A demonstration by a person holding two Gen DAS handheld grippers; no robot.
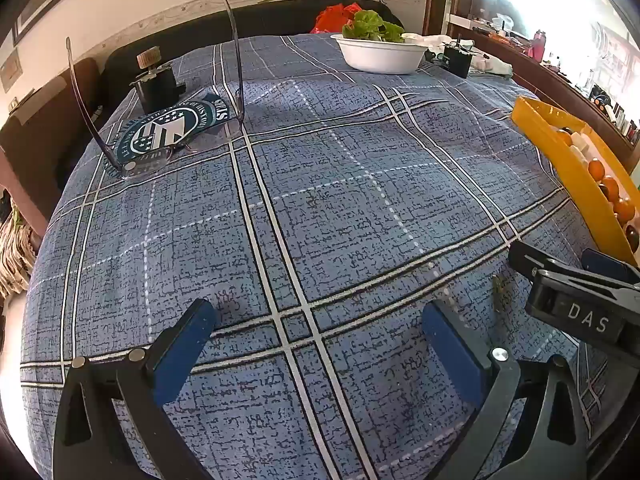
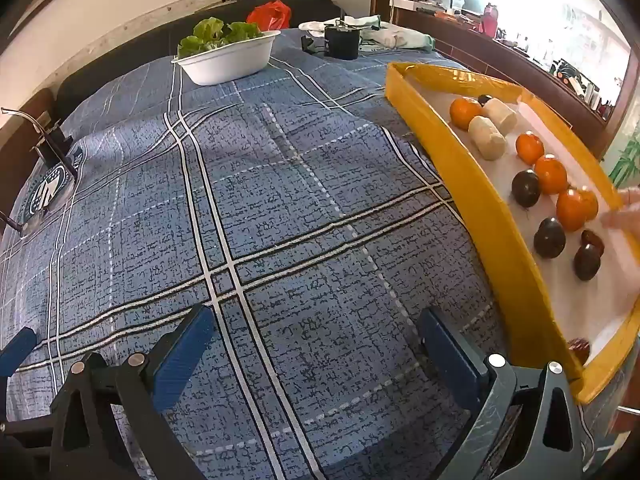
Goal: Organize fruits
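Note:
A yellow tray (image 2: 460, 168) lined in white sits at the table's right edge. It holds several oranges (image 2: 551, 174), dark plums (image 2: 526, 188) and two pale peeled pieces (image 2: 486, 138). A person's blurred hand (image 2: 624, 212) reaches in over the tray from the right. My right gripper (image 2: 318, 320) hovers open and empty over the cloth, just left of the tray's near corner. My left gripper (image 1: 320, 320) hangs open and empty over the middle of the cloth. The right gripper (image 1: 560, 258) appears beside it, in front of the tray (image 1: 560, 160).
A blue checked cloth (image 1: 320, 200) covers the table. At the back stand a white bowl (image 1: 380, 58) of lettuce and a black container (image 1: 456, 60). Clear glasses (image 1: 144, 166), a crested pouch (image 1: 168, 128) and a black jar (image 1: 156, 88) with a knob sit far left.

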